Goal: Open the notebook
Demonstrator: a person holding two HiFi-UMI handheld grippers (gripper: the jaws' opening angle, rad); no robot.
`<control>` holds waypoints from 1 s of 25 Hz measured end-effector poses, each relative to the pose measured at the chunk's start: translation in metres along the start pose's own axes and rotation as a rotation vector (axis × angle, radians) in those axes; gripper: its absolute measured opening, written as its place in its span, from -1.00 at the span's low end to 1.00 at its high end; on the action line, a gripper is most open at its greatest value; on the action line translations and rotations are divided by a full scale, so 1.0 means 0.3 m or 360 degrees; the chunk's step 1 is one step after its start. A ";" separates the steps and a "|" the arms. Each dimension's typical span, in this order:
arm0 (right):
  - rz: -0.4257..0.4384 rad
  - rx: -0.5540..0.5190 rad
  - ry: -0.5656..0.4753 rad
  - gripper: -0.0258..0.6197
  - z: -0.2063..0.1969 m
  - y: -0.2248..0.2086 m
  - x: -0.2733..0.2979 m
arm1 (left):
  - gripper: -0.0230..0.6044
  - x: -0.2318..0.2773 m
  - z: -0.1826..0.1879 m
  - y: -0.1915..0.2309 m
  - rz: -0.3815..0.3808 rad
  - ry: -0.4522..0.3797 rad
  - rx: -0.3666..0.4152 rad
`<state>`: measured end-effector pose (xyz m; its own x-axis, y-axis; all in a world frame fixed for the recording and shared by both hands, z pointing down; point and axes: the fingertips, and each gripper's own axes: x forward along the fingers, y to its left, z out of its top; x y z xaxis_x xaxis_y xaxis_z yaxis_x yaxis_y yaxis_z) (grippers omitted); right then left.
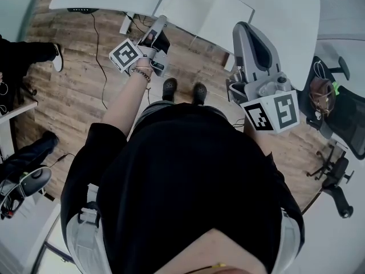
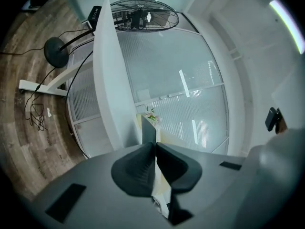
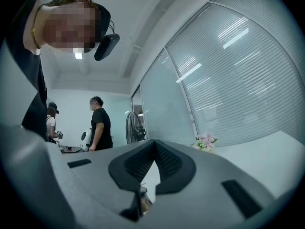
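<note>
The notebook (image 1: 206, 11) lies open on the white table (image 1: 285, 16), its pale pages facing up. My left gripper (image 1: 161, 20) reaches to the outer edge of the left leaf. In the left gripper view its jaws (image 2: 155, 146) are pinched together, with a thin dark cover (image 2: 148, 130) and a cream page edge standing out from between them. My right gripper (image 1: 240, 29) hovers at the table's near edge, just right of the notebook and apart from it. In the right gripper view its tips (image 3: 155, 144) meet with nothing between them.
A standing fan (image 2: 143, 14) with a round base (image 2: 56, 51) is beyond the table's end, with cables on the wood floor (image 1: 100, 56). Office chairs (image 1: 336, 124) stand at the right. Pink flowers (image 3: 206, 140) sit on the table. Two people (image 3: 100, 123) stand far off.
</note>
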<state>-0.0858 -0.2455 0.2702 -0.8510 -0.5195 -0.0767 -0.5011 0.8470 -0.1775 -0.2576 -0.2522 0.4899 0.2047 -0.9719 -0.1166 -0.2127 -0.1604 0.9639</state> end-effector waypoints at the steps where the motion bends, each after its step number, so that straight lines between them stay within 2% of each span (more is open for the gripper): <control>1: -0.0009 -0.0003 0.0004 -0.91 -0.003 0.000 0.000 | -0.81 -0.003 0.000 0.018 0.0014 0.0015 0.0013; 4: -0.0037 -0.0014 0.0006 -0.91 -0.008 0.000 0.002 | -0.81 -0.012 -0.002 0.065 0.0052 0.0056 0.0063; 8: -0.0075 -0.0027 -0.0004 -0.91 -0.009 0.010 0.009 | -0.80 -0.018 -0.018 0.094 0.0053 0.0101 0.0024; 11: -0.0106 -0.0032 -0.0009 -0.91 -0.009 0.001 0.015 | -0.80 -0.016 -0.023 0.139 0.0103 0.0149 0.0057; 13: -0.0122 -0.0035 -0.0008 -0.91 -0.010 0.001 0.018 | -0.80 -0.017 -0.029 0.160 0.0118 0.0166 0.0030; 20: -0.0170 -0.0041 -0.0024 -0.91 -0.010 0.023 0.024 | -0.74 -0.044 -0.024 0.159 0.0073 0.0287 0.0036; 21: -0.0174 -0.0042 -0.0026 -0.91 -0.009 0.024 0.026 | -0.73 -0.049 -0.022 0.154 0.0075 0.0305 0.0052; 25: -0.0186 -0.0042 -0.0034 -0.91 -0.003 0.019 0.028 | -0.71 -0.095 0.008 0.164 0.0204 0.0360 0.0271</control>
<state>-0.0960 -0.2450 0.2695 -0.7831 -0.6171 -0.0776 -0.6011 0.7829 -0.1603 -0.2762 -0.2328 0.5401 0.3691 -0.9261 0.0781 -0.4037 -0.0840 0.9110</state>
